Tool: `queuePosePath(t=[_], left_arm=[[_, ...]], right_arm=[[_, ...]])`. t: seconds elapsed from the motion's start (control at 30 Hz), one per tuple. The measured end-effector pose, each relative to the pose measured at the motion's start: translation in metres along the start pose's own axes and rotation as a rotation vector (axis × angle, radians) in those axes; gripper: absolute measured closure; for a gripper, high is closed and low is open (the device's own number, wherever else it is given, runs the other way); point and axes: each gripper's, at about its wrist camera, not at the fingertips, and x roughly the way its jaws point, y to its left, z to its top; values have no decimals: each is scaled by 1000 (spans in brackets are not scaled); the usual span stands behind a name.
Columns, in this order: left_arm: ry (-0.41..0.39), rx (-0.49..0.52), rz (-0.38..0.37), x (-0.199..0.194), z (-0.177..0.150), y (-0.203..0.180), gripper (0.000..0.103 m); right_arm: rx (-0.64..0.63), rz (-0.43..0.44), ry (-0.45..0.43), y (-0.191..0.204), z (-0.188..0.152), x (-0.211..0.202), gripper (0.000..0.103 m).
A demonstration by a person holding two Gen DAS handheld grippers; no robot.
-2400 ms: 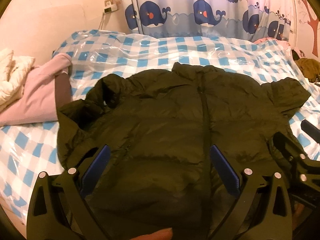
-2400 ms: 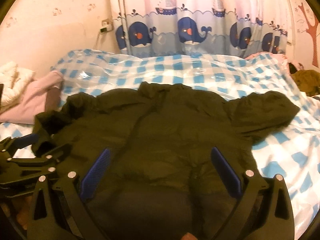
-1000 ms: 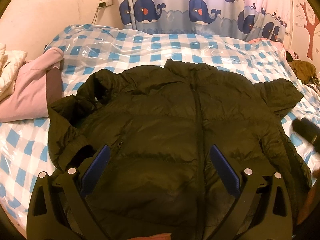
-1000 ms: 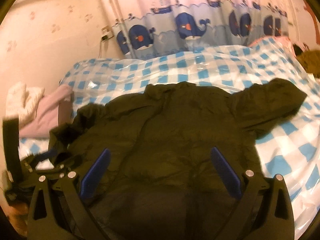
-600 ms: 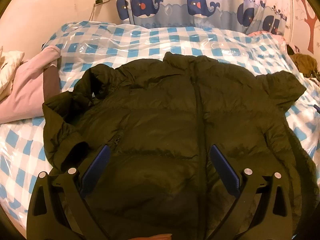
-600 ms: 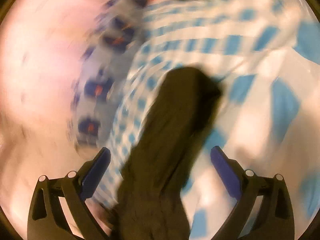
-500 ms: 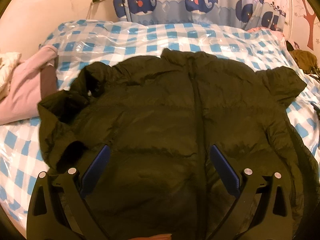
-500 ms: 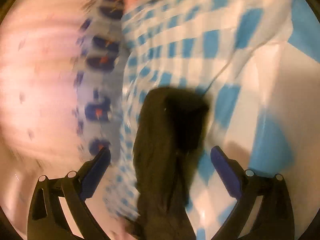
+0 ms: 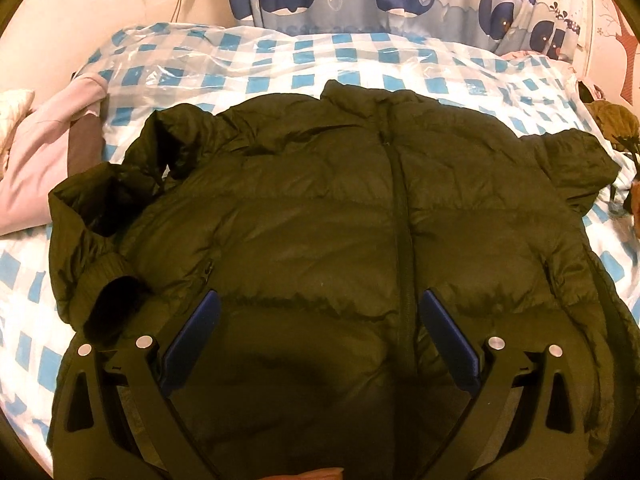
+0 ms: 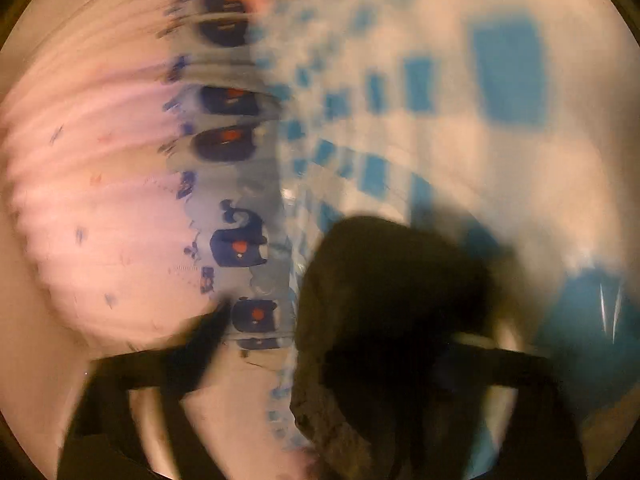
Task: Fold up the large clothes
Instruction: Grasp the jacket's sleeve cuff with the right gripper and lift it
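While the bed (image 9: 360, 60) with its blue-and-white checked cover filled both views, a dark olive puffer jacket (image 9: 320, 220) lay spread front-up across it, zipper closed, beneath a whale-print curtain (image 9: 340, 0). Pink clothing (image 9: 36, 160) lay at the jacket's left. Above the jacket's hem, the left gripper (image 9: 316, 336) had its jaws released wide, grasping nothing. In the blurred right-wrist view, the right gripper (image 10: 332, 344) had just been closing its jaws, a jacket sleeve (image 10: 380, 280) between them; whether they gripped it, I cannot tell.
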Motion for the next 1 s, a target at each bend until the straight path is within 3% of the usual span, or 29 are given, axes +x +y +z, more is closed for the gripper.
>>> queuePosePath(t=[0.03,0.1,0.17,0.2,0.27,0.3,0.33,0.37,0.4,0.43,0.5,0.6,0.73,0.83,1.0], left_arm=[[-3,3,-1,-1,0,-1,7],[-7,10,-3,-2,0,-2,7],[-12,12,-9,-5,1,-3,7],[-15,12,-14,-7,1,-3,7],[-24,13,-16,-10,2,-3,7],[-25,12,-16,-11,2,-3,7],[-22,11,-22,-11,2,-2,7],[-18,11,-27,-11,2,-2,7],[-13,11,-28,-10,1,-3,7],[-11,11,-29,-9,2,-2,7],[-10,14,-28,-9,2,-3,7],[-9,20,-22,-8,1,-3,7],[-13,31,-13,-7,1,-5,7],[-23,44,6,-7,0,-7,7],[-26,51,14,-6,2,-9,7]], right_arm=[[-66,4,-2,18,1,-1,79],[-236,28,-42,59,-4,-13,86],[-401,69,-72,101,-15,-27,89],[-476,130,-96,122,-26,-41,89],[-531,179,-116,135,-39,-59,89],[-513,167,-116,129,-40,-67,89],[-463,141,-109,117,-39,-71,76],[-380,102,-99,96,-34,-74,37],[-249,26,-99,63,-28,-79,18],[-159,-23,-117,39,-24,-84,12],[-2,-27,-142,-6,-15,-96,13],[78,35,-127,-33,-2,-101,13],[47,-22,-143,-22,16,-88,13],[41,-130,-169,-21,41,-85,13],[-135,-267,-344,9,70,-117,13]])
